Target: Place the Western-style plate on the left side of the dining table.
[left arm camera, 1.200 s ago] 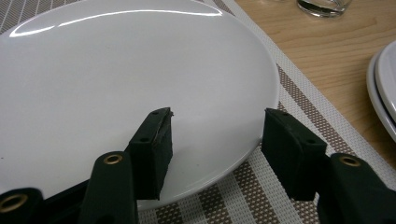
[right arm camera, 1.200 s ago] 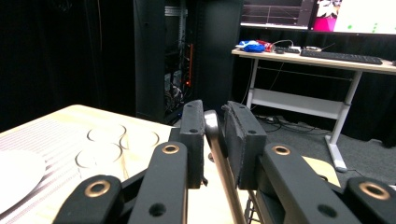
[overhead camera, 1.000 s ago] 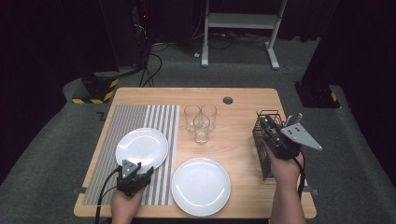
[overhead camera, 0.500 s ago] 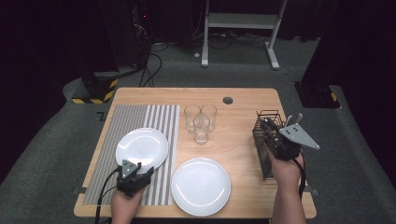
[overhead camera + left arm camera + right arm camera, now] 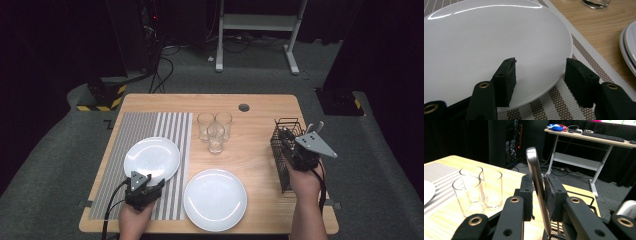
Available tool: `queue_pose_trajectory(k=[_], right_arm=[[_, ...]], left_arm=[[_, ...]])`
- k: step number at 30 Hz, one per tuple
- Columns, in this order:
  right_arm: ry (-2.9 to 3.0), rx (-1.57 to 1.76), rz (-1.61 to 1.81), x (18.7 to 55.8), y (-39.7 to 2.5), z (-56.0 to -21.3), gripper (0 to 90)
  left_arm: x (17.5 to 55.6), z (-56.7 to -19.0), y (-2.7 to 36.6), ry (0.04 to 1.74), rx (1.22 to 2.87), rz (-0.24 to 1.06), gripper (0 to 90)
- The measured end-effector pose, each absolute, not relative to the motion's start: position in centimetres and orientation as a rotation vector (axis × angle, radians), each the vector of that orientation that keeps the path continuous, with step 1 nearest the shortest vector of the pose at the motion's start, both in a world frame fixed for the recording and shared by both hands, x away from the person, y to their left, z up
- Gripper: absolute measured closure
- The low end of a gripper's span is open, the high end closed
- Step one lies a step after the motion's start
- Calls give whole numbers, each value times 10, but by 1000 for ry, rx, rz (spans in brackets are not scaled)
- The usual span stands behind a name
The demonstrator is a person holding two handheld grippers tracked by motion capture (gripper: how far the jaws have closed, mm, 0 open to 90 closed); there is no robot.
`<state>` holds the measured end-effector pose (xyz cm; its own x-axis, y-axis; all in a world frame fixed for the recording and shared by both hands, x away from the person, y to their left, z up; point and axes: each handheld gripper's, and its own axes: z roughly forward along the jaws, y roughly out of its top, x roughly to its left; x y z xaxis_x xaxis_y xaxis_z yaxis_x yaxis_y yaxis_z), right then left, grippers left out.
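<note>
Clamped edge-on between the jaws of the right gripper, just above the wire cutlery basket, the metal utensil handle looks stiff, light and slippery, best pinched across its flat faces, while the left gripper gapes around a plate's rim

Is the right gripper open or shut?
Shut: in the right gripper view, the right gripper has both black jaws pressed against a flat silver metal utensil handle.
</note>
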<state>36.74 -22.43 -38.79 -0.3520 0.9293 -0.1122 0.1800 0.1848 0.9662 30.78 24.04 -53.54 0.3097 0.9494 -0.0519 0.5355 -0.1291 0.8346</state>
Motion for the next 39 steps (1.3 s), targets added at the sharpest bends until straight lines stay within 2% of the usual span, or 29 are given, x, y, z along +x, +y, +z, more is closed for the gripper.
queue_pose_trajectory(k=[39], right_arm=[[1560, 1031, 1272, 359, -241, -382, 832]], left_arm=[[308, -536, 240, 1339, 1788, 663, 428]])
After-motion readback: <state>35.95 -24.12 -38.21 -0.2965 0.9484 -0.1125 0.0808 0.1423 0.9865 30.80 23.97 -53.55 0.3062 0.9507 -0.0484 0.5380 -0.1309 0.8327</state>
